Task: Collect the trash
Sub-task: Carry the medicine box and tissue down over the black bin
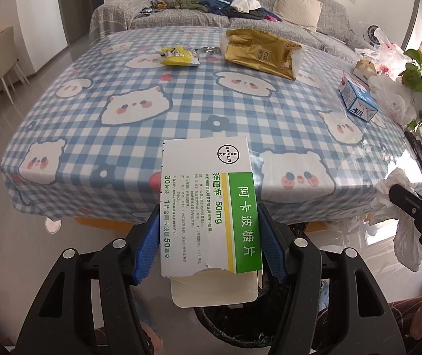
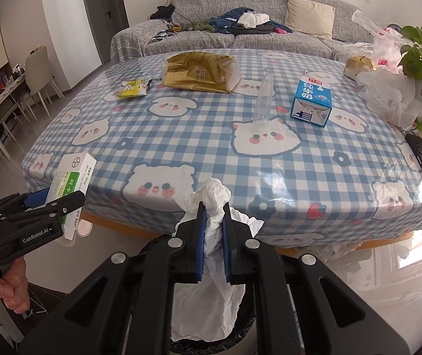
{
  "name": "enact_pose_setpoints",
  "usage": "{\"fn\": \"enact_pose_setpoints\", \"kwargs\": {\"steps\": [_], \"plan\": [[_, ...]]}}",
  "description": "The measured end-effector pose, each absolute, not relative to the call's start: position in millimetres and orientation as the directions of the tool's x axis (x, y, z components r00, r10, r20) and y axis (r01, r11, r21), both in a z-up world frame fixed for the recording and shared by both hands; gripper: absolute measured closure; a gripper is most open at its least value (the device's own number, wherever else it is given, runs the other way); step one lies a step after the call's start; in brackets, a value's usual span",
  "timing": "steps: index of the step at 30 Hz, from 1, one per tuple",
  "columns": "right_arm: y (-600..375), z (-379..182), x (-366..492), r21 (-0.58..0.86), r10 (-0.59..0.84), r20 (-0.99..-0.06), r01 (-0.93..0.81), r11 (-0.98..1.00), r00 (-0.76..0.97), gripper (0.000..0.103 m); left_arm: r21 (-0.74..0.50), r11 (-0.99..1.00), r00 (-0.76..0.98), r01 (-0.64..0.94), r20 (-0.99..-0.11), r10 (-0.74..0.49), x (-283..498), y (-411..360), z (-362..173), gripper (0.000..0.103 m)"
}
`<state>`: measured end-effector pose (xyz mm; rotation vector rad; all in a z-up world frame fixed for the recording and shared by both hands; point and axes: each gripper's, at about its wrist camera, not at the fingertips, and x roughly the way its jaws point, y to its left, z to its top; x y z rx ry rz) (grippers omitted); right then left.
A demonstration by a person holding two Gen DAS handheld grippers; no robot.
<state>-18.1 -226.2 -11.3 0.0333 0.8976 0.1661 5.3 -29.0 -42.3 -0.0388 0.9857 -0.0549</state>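
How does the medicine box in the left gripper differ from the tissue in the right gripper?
The medicine box is a stiff, flat carton with green print and a torn end; the tissue is soft, crumpled and plain white. The box keeps the left gripper wide; the tissue lets the right gripper close almost fully. The box stands straight; the tissue hangs limp below the pads. Both are clamped in front of the table edge, above a dark bin.

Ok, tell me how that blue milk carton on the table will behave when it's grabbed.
The milk carton stands upright on a flat base, so it likely won't roll, though a high push could tip it. Its top looks opened, so it is probably light and its paperboard walls may dent under a hard squeeze.
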Motion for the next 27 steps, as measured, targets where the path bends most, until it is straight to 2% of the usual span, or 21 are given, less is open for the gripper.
{"fn": "enact_pose_setpoints", "kwargs": {"steps": [27], "plan": [[-216, -50, -67, 0.081, 0.135, -0.819, -0.120, 0.989, 0.557, 0.094, -0.066, 0.997, 0.506, 0.026, -0.860, -0.070, -55, -32, -77, 0.043]]}}
